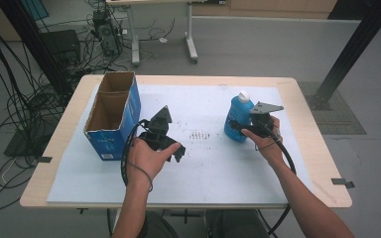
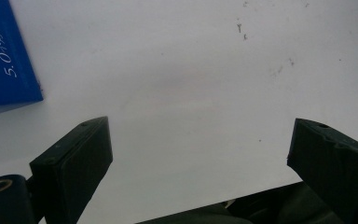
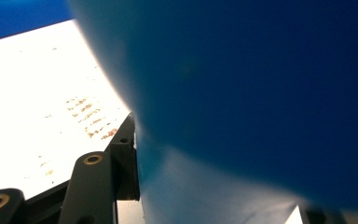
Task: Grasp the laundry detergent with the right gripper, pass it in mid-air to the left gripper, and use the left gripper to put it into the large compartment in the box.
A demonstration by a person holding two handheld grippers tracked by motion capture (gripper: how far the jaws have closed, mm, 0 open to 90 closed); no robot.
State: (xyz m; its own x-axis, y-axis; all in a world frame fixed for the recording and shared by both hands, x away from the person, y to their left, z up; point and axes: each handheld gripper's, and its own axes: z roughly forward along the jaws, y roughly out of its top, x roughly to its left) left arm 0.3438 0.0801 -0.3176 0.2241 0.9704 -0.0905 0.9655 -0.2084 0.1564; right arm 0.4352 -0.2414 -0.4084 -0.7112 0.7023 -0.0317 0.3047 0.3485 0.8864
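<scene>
Here the right gripper, right of centre in the high view, clamps its jaws on the upright blue bottle, while the left gripper, left of centre, holds its jaws wide apart over bare white mat, near the blue box.

L gripper low, jaws wide apart; R gripper level, jaws clamped, forearms both extended

A blue bottle with a white cap is seen right of centre. At centre left, a blue carton is lined brown.
</scene>
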